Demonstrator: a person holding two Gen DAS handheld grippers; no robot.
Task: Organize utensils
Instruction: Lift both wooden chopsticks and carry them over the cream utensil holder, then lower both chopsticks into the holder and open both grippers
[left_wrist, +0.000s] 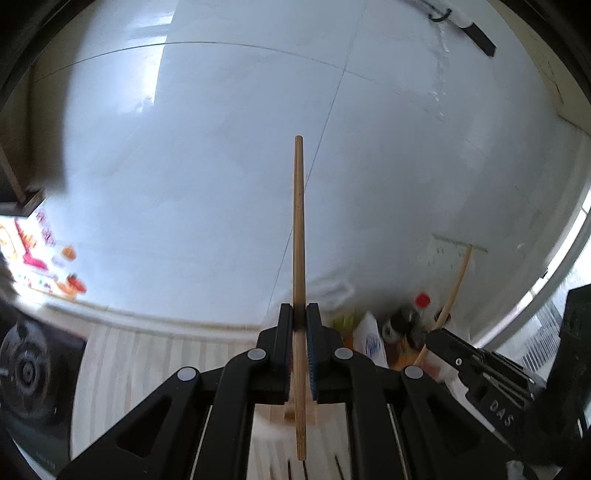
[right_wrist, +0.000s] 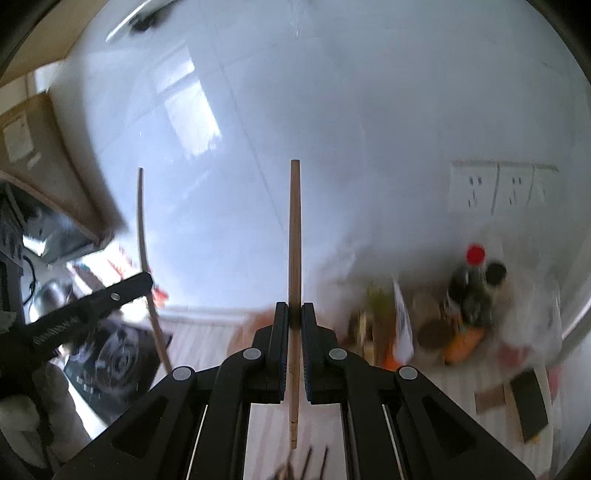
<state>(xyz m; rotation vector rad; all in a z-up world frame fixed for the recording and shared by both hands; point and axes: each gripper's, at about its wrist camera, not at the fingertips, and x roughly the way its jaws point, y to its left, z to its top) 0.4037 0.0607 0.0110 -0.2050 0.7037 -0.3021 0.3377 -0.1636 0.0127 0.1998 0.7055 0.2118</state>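
My left gripper (left_wrist: 299, 308) is shut on a light wooden chopstick (left_wrist: 299, 236) that stands upright between the pads, its tip high against the white tiled wall. My right gripper (right_wrist: 294, 307) is shut on a second wooden chopstick (right_wrist: 294, 236), also upright. In the right wrist view the left gripper (right_wrist: 146, 278) shows at the left with its chopstick (right_wrist: 142, 221). In the left wrist view the right gripper (left_wrist: 430, 341) shows at the lower right with its chopstick (left_wrist: 456, 284). Several dark utensil tips (right_wrist: 306, 459) lie blurred on the pale wooden counter below.
A gas stove (left_wrist: 27, 373) sits at the left. Bottles and jars (right_wrist: 472, 291), one with a red cap, crowd the right by a wall socket (right_wrist: 498, 188). A dark block and a brown card (right_wrist: 526, 402) lie at the right. A cupboard (right_wrist: 48, 155) hangs at upper left.
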